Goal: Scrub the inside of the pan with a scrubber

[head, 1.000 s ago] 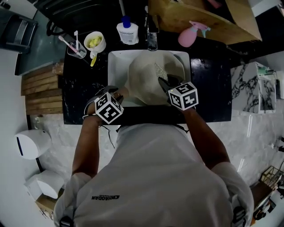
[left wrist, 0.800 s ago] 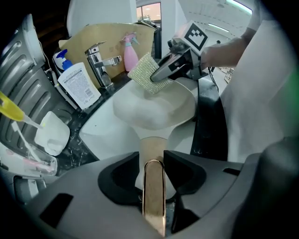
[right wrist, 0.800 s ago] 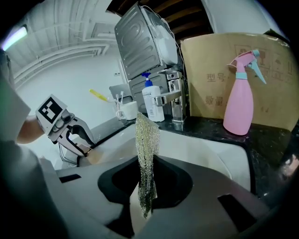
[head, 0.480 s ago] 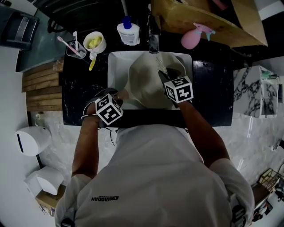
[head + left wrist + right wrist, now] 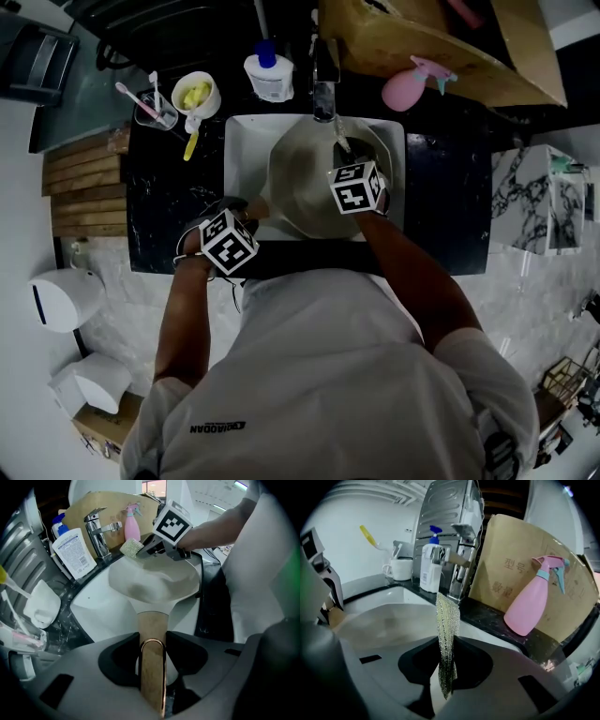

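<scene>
We hold the pan [image 5: 309, 197] tilted in the sink [image 5: 240, 141]. Our left tool [image 5: 152, 641], jaws just closing slightly, grips its handle [image 5: 152, 625]. Our right tool [image 5: 446, 660] pinches the scrubber [image 5: 447, 620] at the pan's far rim.

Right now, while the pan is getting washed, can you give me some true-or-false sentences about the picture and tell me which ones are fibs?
1. The right gripper has the scrubber pinched in its jaws. True.
2. The spray bottle is green. False: it is pink.
3. The pan is in the sink. True.
4. The soap bottle has a red pump. False: the pump is blue.
5. The spray bottle stands inside the sink. False: it stands on the dark counter behind the sink.
</scene>
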{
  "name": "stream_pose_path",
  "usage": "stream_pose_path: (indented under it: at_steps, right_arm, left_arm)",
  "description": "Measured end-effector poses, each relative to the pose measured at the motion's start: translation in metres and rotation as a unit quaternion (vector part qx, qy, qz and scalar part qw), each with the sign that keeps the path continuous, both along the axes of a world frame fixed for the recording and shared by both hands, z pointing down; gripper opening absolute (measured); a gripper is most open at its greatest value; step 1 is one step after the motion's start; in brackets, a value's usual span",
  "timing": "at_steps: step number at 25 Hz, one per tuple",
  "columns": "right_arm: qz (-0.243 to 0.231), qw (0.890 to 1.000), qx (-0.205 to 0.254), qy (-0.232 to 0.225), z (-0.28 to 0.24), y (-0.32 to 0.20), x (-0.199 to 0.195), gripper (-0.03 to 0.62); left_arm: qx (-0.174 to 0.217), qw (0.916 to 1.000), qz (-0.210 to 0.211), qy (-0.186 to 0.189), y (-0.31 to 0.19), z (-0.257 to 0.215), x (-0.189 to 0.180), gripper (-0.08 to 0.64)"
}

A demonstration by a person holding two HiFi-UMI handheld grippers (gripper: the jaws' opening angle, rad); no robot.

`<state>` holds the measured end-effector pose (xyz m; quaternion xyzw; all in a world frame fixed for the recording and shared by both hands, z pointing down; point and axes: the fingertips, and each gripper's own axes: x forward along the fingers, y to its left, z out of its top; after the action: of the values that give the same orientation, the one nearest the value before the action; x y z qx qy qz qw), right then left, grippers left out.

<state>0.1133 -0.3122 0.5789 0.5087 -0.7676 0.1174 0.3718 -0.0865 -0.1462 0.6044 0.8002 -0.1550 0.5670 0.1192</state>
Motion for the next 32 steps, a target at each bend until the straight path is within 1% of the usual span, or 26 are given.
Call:
stream_pose_path:
  at_steps: [4, 7, 14, 20, 25, 28, 32]
  right_arm:
    - [-0.023, 0.999, -0.014, 0.036, 0.024, -0.010, -0.010, 0.072]
    - [-0.051, 0.998, -0.021, 0.040, 0.035, -0.015, -0.027, 0.081]
    - [-0.093, 0.995, -0.045, -0.001, 0.042, -0.030, -0.062, 0.092]
    - [-0.154, 0.985, -0.068, -0.025, 0.050, -0.020, -0.090, 0.094]
    - [-0.169, 0.981, -0.083, -0.043, 0.053, -0.014, -0.097, 0.094]
    - [-0.179, 0.976, -0.104, -0.066, 0.058, -0.007, -0.103, 0.095]
    - [-0.201, 0.969, -0.125, -0.074, 0.063, 0.003, -0.110, 0.095]
  left_arm:
    - [-0.002, 1.0000, -0.004, 0.006, 0.000, 0.000, 0.000, 0.184]
    - [-0.007, 0.9999, -0.011, 0.011, 0.001, 0.000, 0.000, 0.184]
    - [-0.011, 0.9994, -0.022, 0.023, 0.000, 0.000, 0.000, 0.184]
    - [-0.005, 0.9994, -0.021, 0.027, -0.001, 0.000, -0.001, 0.186]
    - [-0.004, 0.9993, -0.023, 0.030, -0.001, 0.001, -0.002, 0.186]
    - [-0.011, 0.9990, -0.022, 0.037, -0.001, 0.001, 0.000, 0.186]
    - [-0.018, 0.9986, -0.024, 0.043, 0.001, 0.002, -0.001, 0.186]
